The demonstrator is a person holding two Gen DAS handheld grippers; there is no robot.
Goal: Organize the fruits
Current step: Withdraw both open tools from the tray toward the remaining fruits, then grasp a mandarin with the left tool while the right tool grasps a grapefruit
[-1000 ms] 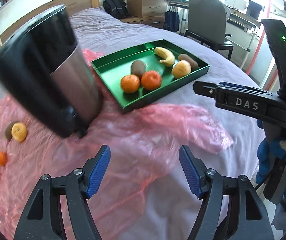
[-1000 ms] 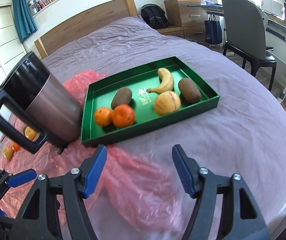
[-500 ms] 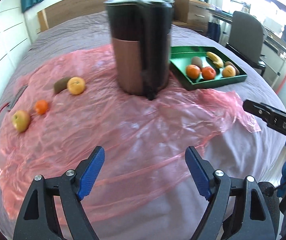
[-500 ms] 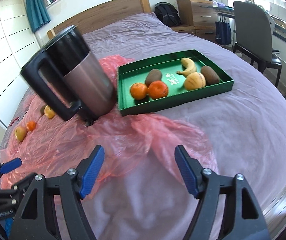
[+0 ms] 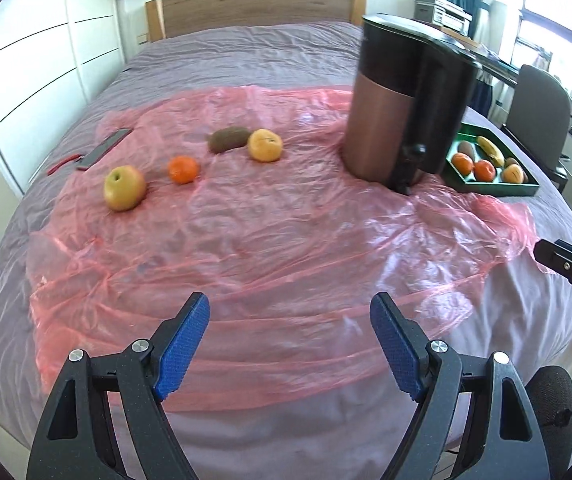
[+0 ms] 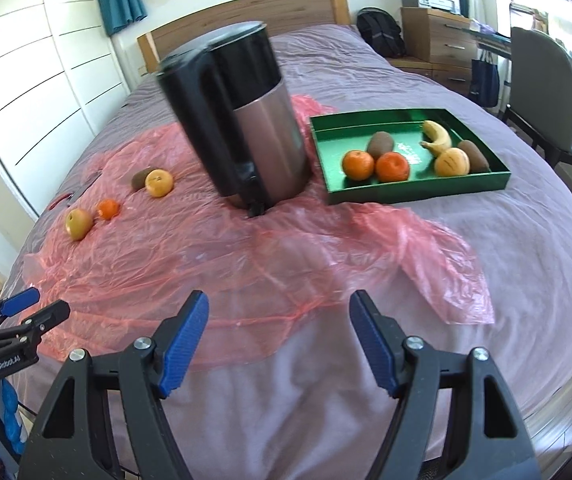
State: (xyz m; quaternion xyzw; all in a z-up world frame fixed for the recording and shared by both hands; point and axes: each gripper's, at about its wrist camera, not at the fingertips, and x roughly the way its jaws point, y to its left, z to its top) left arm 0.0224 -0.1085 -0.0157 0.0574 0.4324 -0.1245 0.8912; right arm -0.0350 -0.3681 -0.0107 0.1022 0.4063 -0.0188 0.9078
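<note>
a purple-covered bed (image 6: 486,264) carries a pink plastic sheet (image 6: 286,264) at its centre and a green tray (image 6: 414,194) at 2 o'clock.

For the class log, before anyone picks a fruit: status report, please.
Left gripper and right gripper open, empty. Four fruits loose on pink plastic sheet; six in green tray. Kettle stands between them.

left gripper (image 5: 290,344): swung left, widened, empty | right gripper (image 6: 280,340): drew back, widened, empty
</note>
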